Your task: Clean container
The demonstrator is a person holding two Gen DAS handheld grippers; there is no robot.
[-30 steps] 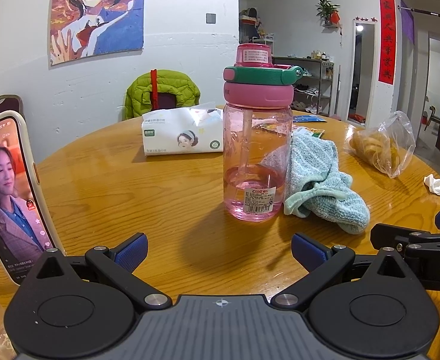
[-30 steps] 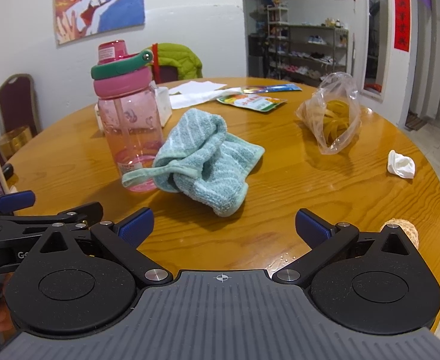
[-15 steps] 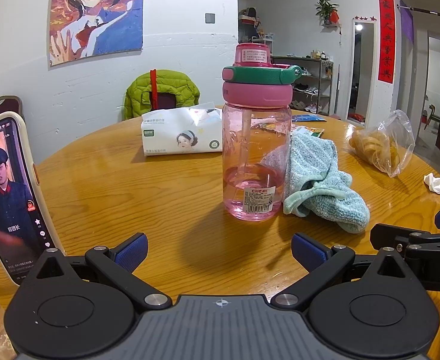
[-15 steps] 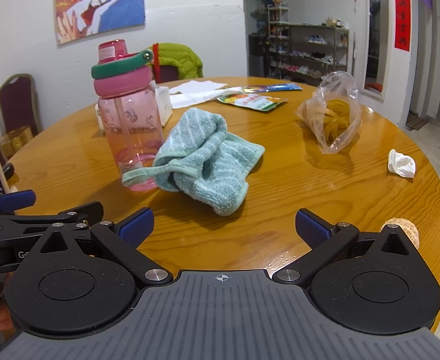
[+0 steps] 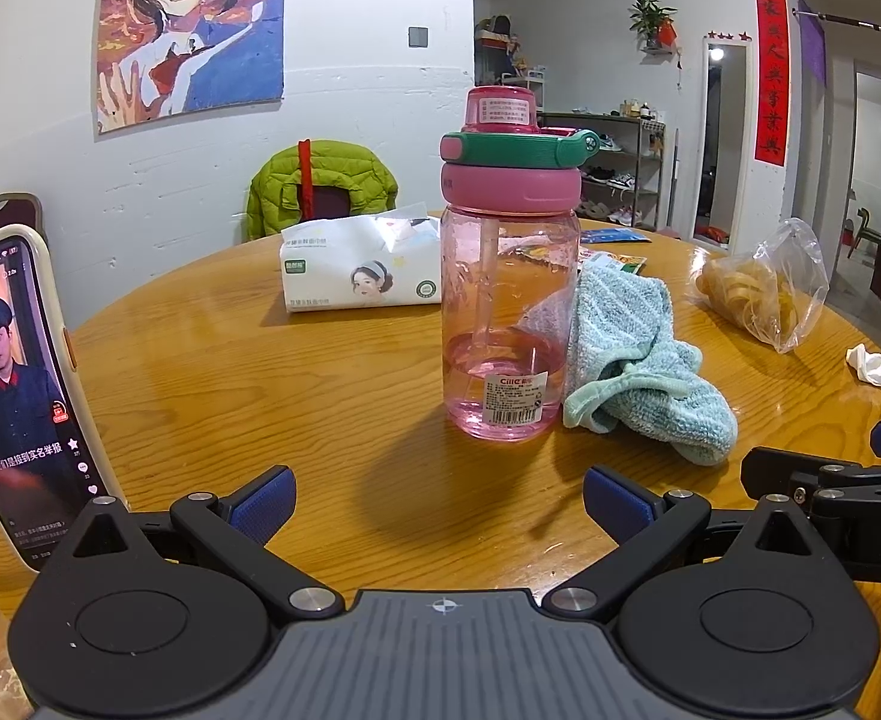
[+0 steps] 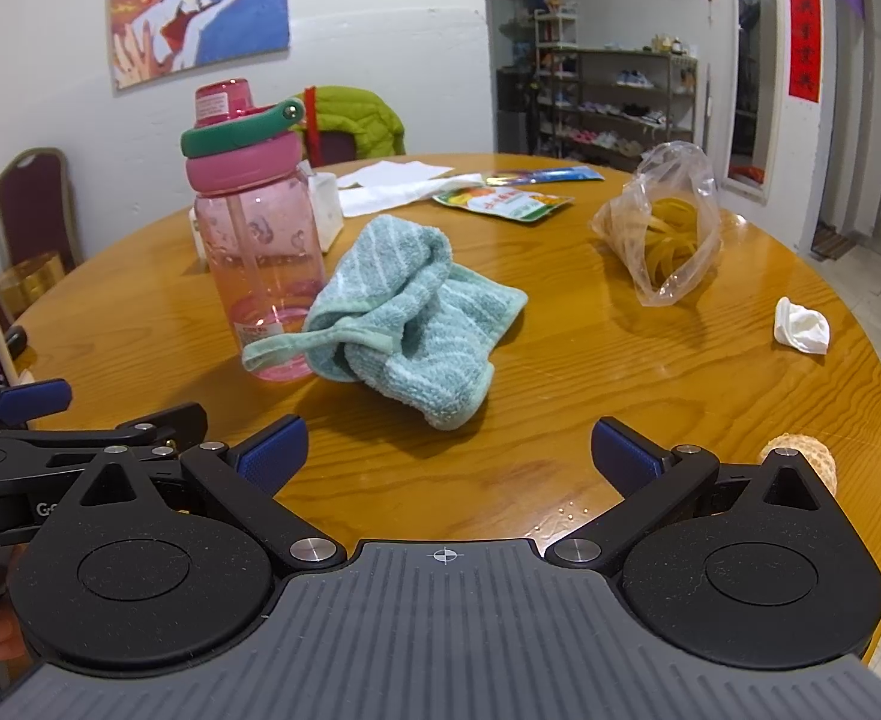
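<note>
A clear pink water bottle (image 5: 509,300) (image 6: 257,264) with a pink lid and green strap stands upright on the round wooden table (image 5: 260,372), a little water in its base. A crumpled light-blue towel (image 5: 638,360) (image 6: 416,324) lies against its right side. My left gripper (image 5: 437,501) is open, low over the table, aimed at the bottle from a short way off. My right gripper (image 6: 449,450) is open too, just short of the towel. Neither holds anything. Each gripper shows at the edge of the other's view.
A phone (image 5: 17,396) playing video stands at the left. A tissue pack (image 5: 359,267) sits behind the bottle. A plastic bag of food (image 6: 665,228), a crumpled tissue (image 6: 800,324), a snack packet (image 6: 503,201) and a round orange thing (image 6: 809,456) lie to the right.
Both grippers and the table's objects hold still. Only the video on the phone screen has changed.
</note>
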